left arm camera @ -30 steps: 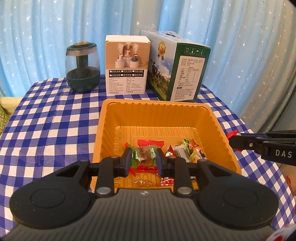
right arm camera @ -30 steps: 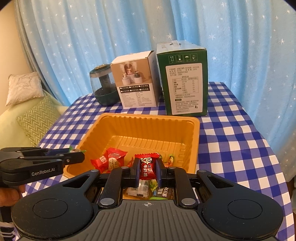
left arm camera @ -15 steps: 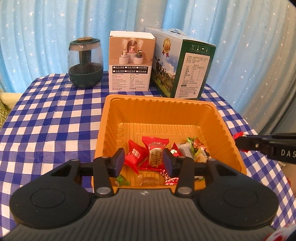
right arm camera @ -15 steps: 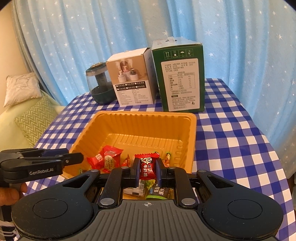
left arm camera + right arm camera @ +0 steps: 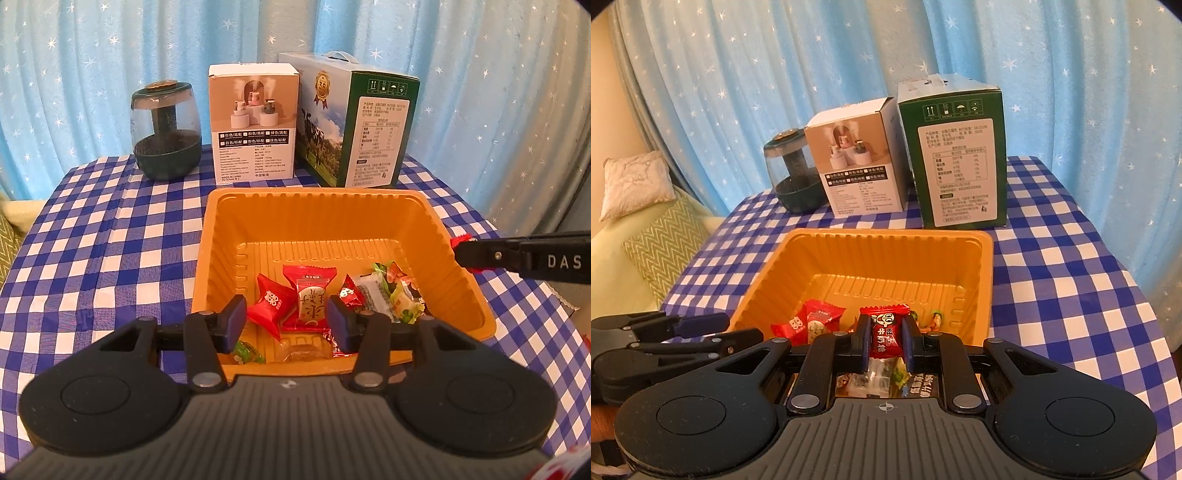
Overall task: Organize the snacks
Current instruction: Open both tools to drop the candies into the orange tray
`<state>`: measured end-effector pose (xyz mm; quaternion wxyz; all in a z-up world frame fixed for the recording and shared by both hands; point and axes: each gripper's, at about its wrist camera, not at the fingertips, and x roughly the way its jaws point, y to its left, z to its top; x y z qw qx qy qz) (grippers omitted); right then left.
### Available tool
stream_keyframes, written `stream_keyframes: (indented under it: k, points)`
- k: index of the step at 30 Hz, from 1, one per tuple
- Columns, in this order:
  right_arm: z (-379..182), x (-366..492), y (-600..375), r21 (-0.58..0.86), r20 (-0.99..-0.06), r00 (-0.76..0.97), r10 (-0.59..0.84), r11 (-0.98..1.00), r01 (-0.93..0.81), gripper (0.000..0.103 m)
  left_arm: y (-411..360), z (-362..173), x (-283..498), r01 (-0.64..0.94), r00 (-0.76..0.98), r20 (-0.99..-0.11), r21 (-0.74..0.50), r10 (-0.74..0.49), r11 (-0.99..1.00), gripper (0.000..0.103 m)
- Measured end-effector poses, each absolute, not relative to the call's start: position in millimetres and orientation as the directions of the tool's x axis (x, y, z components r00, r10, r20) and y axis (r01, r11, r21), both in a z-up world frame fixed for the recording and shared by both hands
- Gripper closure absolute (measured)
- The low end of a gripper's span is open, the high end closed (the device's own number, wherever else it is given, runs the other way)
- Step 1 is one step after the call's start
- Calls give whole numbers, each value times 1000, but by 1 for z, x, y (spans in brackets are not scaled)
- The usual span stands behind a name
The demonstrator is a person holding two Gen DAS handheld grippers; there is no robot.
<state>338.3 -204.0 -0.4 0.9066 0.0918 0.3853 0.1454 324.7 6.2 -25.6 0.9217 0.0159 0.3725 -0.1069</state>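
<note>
An orange plastic tray (image 5: 317, 218) (image 5: 886, 251) sits on the blue checked tablecloth and holds several wrapped snacks, among them two red packets (image 5: 275, 302) (image 5: 812, 321) and green-wrapped sweets (image 5: 400, 299). My left gripper (image 5: 287, 324) is open and empty above the tray's near edge; it also shows in the right wrist view (image 5: 713, 332). My right gripper (image 5: 885, 341) is shut on a red candy packet (image 5: 884, 334) over the tray's near part; in the left wrist view (image 5: 476, 254) it shows at the tray's right rim.
Behind the tray stand a dark green glass jar (image 5: 166, 136), a white humidifier box (image 5: 255, 122) and a green milk carton box (image 5: 354, 118). A blue star curtain hangs behind. A sofa with pillows (image 5: 635, 184) lies left of the table.
My left gripper opened and let go of a green-wrapped snack, which dropped into the tray, then pulled back and up. My right gripper keeps hold of the red packet and has shifted slightly over the tray.
</note>
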Motion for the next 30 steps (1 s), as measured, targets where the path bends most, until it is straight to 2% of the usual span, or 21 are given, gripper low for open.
stream_keyframes:
  k: [9,13,14,15,17,30]
  points:
    - [0,345,-199,289,-665,668,334,940,-182,85,8,-26,325,207,700,-690,-48,-183,977,57]
    - [-1,353,-196,321,-645,668,372,925,-205,85,10,-27,324,203,701,-690,-48,-180,978,53]
    - [-2,356,-196,342,-643,659,390,916,-209,80,11,-28,323,203,701,-690,-47,-179,978,51]
    - [-3,357,-197,354,-644,656,393,914,-200,59,11,-28,322,204,702,-690,-45,-178,978,48]
    - [-2,355,-202,367,-630,674,385,913,-178,35,11,-28,319,209,704,-688,-36,-176,977,44]
    - [-26,311,-234,400,-689,647,327,916,-36,35,6,-24,293,204,713,-677,-49,-183,978,25]
